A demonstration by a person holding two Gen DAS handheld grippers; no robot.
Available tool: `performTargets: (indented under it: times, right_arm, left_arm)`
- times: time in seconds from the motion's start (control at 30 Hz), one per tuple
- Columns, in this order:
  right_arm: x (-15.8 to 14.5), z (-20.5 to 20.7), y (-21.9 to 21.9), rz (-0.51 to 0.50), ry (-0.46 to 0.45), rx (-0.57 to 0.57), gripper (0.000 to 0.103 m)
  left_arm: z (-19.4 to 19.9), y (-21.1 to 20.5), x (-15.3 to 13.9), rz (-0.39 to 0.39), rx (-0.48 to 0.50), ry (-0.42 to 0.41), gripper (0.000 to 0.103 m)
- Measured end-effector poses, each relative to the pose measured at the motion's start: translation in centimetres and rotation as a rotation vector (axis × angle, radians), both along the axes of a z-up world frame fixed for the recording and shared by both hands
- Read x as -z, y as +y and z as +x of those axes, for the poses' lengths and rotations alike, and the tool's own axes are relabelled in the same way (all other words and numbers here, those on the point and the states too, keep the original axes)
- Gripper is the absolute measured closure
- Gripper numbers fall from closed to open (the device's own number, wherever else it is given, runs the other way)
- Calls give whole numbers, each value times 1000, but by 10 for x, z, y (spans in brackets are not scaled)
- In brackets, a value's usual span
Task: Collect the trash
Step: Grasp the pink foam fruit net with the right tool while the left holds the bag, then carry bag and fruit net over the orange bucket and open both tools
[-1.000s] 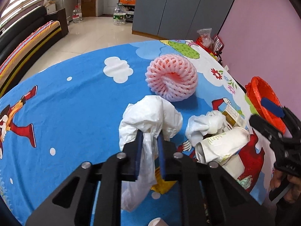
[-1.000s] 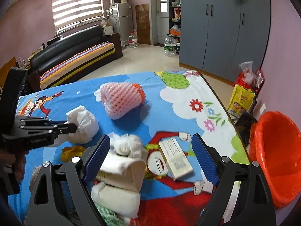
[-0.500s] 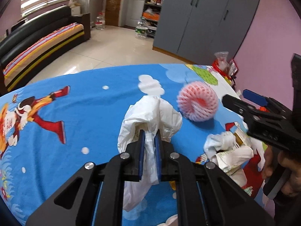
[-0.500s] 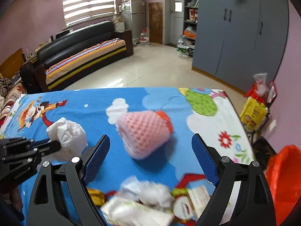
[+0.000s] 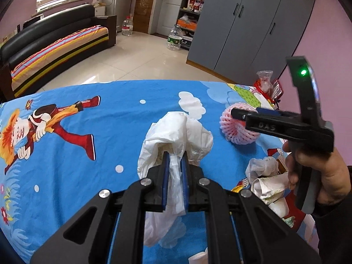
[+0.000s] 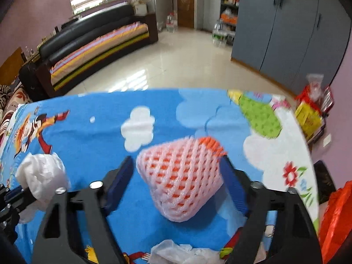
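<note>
From the left wrist camera, the left gripper (image 5: 175, 167) is pinched tight on a crumpled white plastic bag (image 5: 176, 136), which bulges above the blue pads and hangs below them over a table covered in a blue cartoon cloth (image 5: 88, 176). To the right, a person's hand (image 5: 316, 171) holds the right gripper (image 5: 236, 112) side-on; raised letters on its black arm seem to read "DAS", and a green light glows on its upright part. Its tip overlaps a pink foam fruit net (image 5: 236, 132) lying on the far right of the cloth. Nearer on the right sits a heap of white wrappers and paper (image 5: 267, 180); print on it is too small to read. From the right wrist camera, which is slightly blurred, the right gripper (image 6: 177, 184) has its jaws closing around the pink foam fruit net (image 6: 180, 178), which lies between the blue pads; the right pad is against it, the left just clear. The white plastic bag (image 6: 41, 176) shows at the left, more white wrappers (image 6: 176, 253) at the near edge, and an orange-red bag (image 6: 336, 220) at the far right.
</note>
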State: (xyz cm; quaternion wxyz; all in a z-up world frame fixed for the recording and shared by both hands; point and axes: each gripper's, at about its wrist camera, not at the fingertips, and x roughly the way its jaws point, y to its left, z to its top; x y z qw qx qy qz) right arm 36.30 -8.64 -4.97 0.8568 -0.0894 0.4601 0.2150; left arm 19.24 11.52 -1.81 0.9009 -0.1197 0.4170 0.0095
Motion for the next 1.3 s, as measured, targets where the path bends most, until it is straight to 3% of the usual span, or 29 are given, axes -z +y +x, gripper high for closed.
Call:
performTargets:
  times: [0.2,0.3,0.67,0.93,1.3]
  right_arm:
    - [-1,-9,-8,13,15,-27,56]
    - [-9,-19,-12,22,-6,-51,60]
    - [-54,-69,-56,133,-116,-20,61]
    - [-82,-106,-106,143,-207,41,61]
    - [-96,-138,-195,113,-300,194,61]
  left_arm:
    - [-3,2,1,-7,-10,4,93]
    - [-3,3,-1,-8,-10,-5,93]
    - [-18,-15,-25,11,4,-60,93]
    - [-22,-47,-43,17,53,-99,93]
    - [-7,-116,-55,12,177,-128,93]
